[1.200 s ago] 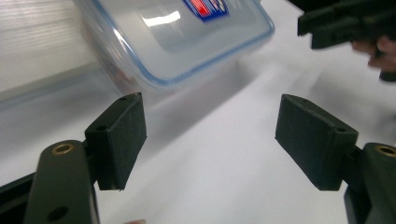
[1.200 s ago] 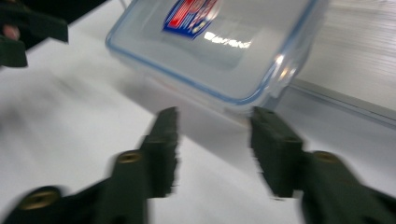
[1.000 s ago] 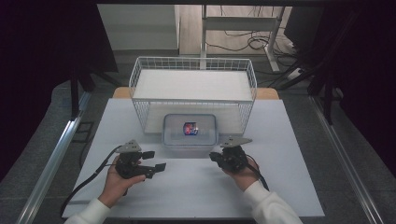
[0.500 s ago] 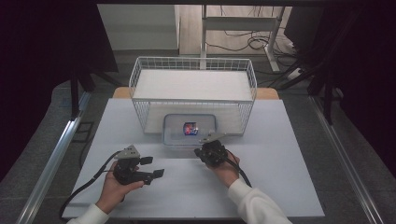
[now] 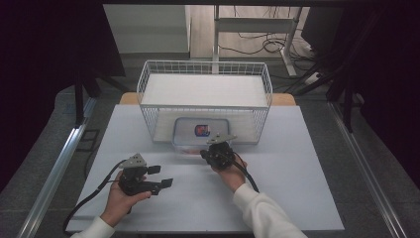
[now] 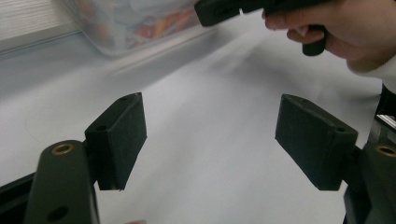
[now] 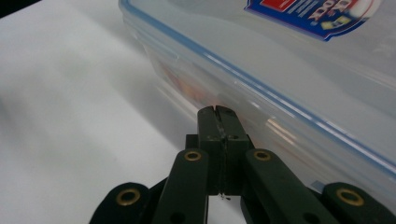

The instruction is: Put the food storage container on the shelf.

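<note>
Clear plastic container with snap-on lid, blue seal line round the lid edge, red-and-blue brand sticker on top. Colourful contents show blurred through the side wall in the right gripper view; can't tell what they are. Box sits on the white table, its far part under the front edge of the white wire basket, its near edge sticking out toward the person.

Right gripper is at the near edge of the container, toward its right corner, tips pointed at the side wall. Right gripper view: jaws pressed flat together, nothing between them, tips right up against the clear side wall just below the lid rim. Whether they actually touch the wall or stop just short, can't tell. Right hand wraps the gripper body, white sleeve behind, cable trailing back along the forearm.

Left gripper sits well to the left of the container and nearer the person, low over bare table, pointing right. Left gripper view: jaws spread wide, pads holding nothing, just white tabletop between them. Same view catches the container blurred at top left and the right hand with its gripper at top right. Left hand holds the gripper from below, cable looping off to the table's left edge.
</note>
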